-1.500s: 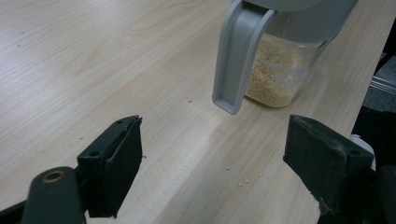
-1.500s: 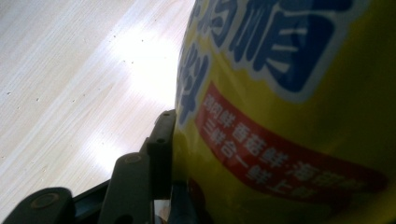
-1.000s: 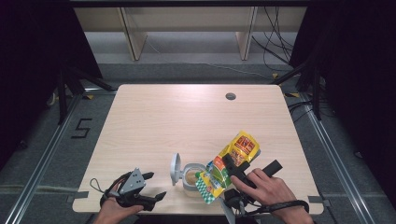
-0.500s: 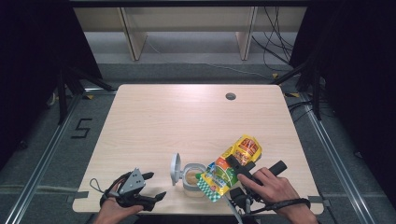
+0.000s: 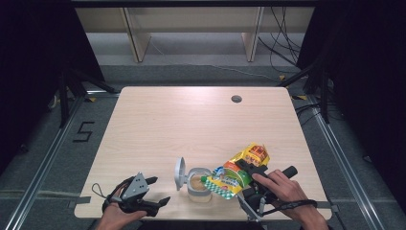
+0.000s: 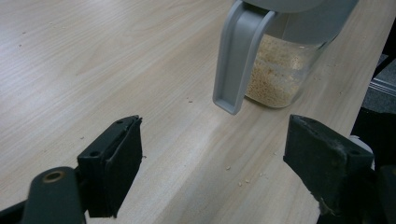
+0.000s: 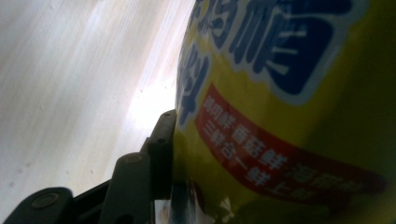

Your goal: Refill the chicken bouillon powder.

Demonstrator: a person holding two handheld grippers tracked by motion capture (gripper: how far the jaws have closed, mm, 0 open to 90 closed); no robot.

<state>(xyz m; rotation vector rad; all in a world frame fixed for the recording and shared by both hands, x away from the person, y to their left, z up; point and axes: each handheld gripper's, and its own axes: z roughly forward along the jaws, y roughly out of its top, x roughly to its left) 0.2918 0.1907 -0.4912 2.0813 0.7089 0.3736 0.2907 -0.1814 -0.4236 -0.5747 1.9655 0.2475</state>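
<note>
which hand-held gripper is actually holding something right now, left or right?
The right hand-held gripper: it is clamped on the yellow seasoning bag, tilted over the open container. The left hand-held gripper sits open, nothing between its jaws.

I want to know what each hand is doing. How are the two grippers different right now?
The left gripper holds nothing; the right gripper is clamped on the colourful yellow bag.
The left gripper's jaws stand wide open; the right gripper's are shut on the bag.
The left gripper sits away from the clear container of grains; the right gripper tips the bag with its end over that open container.
Both are black, hand-held, and near the table's front edge.
</note>
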